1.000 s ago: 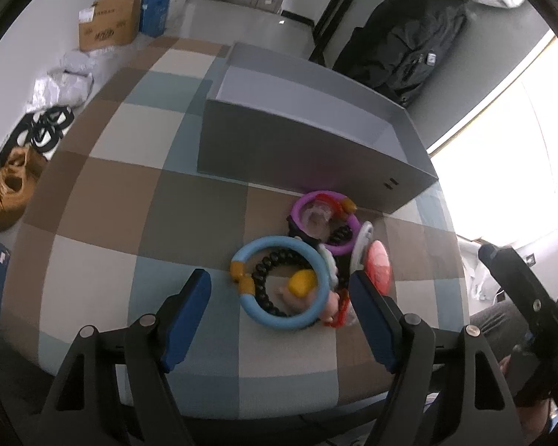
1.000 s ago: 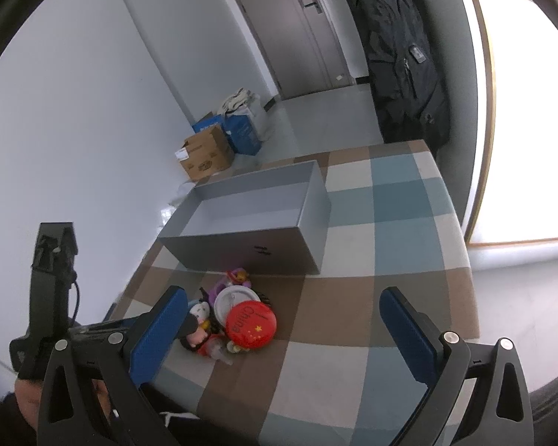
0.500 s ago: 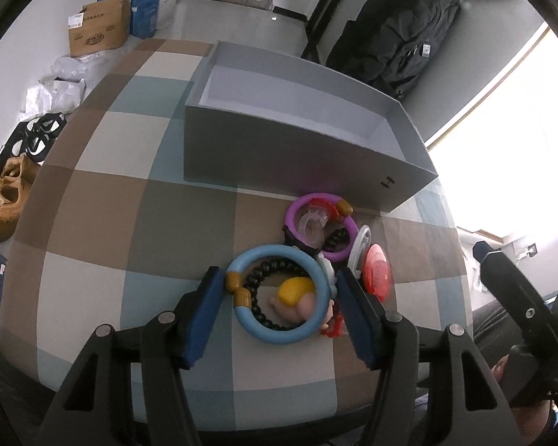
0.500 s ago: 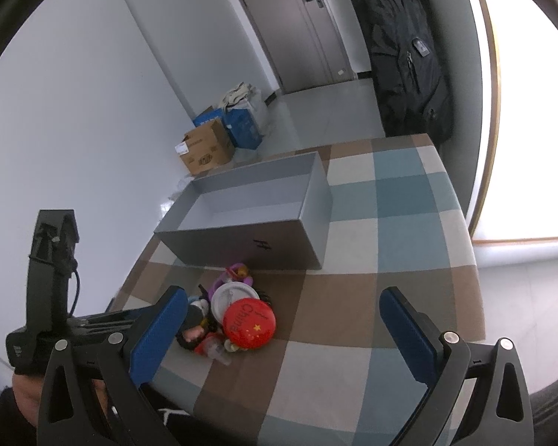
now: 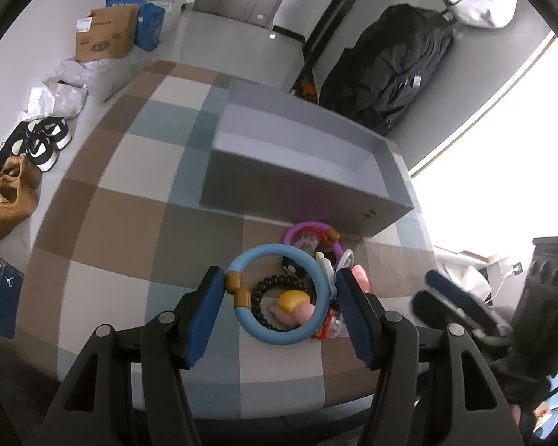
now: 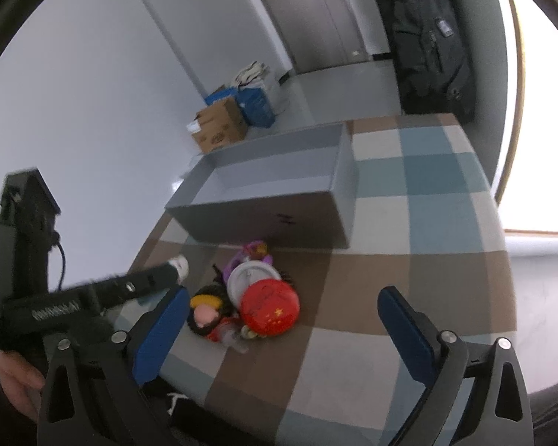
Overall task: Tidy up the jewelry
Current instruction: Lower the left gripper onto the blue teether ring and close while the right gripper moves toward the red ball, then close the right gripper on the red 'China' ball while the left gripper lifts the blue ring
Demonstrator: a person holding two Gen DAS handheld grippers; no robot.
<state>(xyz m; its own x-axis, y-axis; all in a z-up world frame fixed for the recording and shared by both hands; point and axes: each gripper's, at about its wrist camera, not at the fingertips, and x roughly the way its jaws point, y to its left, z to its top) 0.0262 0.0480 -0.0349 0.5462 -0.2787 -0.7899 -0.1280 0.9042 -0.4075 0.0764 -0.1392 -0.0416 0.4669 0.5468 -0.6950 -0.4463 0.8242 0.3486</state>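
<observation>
The left gripper grips the blue ring by its 2 sides above the checked desk, near the grey box and left of the jewelry pile, while the right gripper stands wide apart, holding nothing.

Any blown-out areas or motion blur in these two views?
Left wrist view: the window is blown out white; the right tongs are smeared. Right wrist view: window overexposed; the left tongs blur; the red disc reads sharp.
</observation>
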